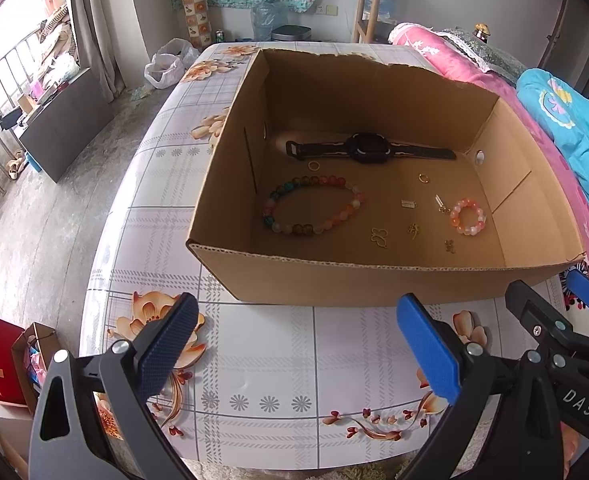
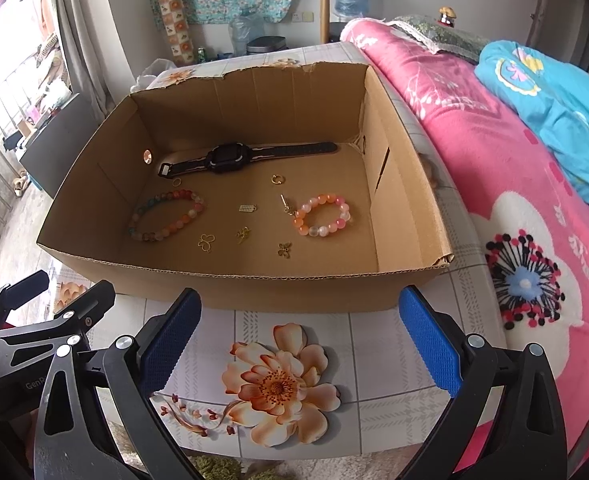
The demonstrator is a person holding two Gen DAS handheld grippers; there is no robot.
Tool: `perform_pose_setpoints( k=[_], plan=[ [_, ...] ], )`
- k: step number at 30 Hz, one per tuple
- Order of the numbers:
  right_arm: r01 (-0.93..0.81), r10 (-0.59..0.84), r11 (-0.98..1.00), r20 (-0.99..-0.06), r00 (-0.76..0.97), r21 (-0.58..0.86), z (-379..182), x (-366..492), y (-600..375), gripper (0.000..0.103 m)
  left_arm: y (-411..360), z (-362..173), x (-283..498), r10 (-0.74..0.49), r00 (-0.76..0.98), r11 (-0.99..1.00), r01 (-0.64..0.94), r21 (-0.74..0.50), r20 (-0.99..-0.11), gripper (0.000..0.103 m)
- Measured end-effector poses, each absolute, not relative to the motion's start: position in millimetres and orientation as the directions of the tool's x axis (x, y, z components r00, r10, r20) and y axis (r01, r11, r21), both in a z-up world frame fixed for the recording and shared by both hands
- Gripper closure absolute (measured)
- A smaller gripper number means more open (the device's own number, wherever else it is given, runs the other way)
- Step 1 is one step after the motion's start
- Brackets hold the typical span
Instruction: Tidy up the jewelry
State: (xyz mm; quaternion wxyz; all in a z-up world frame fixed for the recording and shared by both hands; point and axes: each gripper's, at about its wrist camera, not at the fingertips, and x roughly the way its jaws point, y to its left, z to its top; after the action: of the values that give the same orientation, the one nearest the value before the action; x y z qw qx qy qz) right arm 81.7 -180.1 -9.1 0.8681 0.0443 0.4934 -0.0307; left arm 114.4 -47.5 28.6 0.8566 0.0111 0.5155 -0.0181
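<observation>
An open cardboard box (image 1: 334,280) (image 2: 254,288) stands on the floral table. Inside lie a black watch (image 1: 364,148) (image 2: 230,158) along the far wall, a large multicoloured bead bracelet (image 1: 272,206) (image 2: 192,216) at left, and a small pink-orange bead bracelet (image 1: 456,216) (image 2: 304,224) at right. Small gold rings and charms (image 1: 379,239) (image 2: 243,234) are scattered between them. My left gripper (image 1: 294,344) and right gripper (image 2: 300,340) both hover open over the table, just in front of the box's near wall, holding nothing.
The floral tablecloth (image 1: 278,376) (image 2: 374,360) covers the table. A bed with a pink blanket (image 2: 494,168) and a blue quilt (image 2: 554,92) presses against the table's right side. Bags (image 1: 10,360) sit on the floor at left. The right gripper's body (image 1: 566,328) shows beside my left.
</observation>
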Motion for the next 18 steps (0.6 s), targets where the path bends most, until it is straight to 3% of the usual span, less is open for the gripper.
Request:
perform_pose_setpoints(
  k=[18],
  plan=[
    [0.099,-0.009,0.994,-0.859,0.511,0.048,-7.2,82.8,-179.8,0.008,-46.3,30.1,114.0,-0.018,0.469,0.999,0.038,0.000,-0.883,0.006]
  ],
)
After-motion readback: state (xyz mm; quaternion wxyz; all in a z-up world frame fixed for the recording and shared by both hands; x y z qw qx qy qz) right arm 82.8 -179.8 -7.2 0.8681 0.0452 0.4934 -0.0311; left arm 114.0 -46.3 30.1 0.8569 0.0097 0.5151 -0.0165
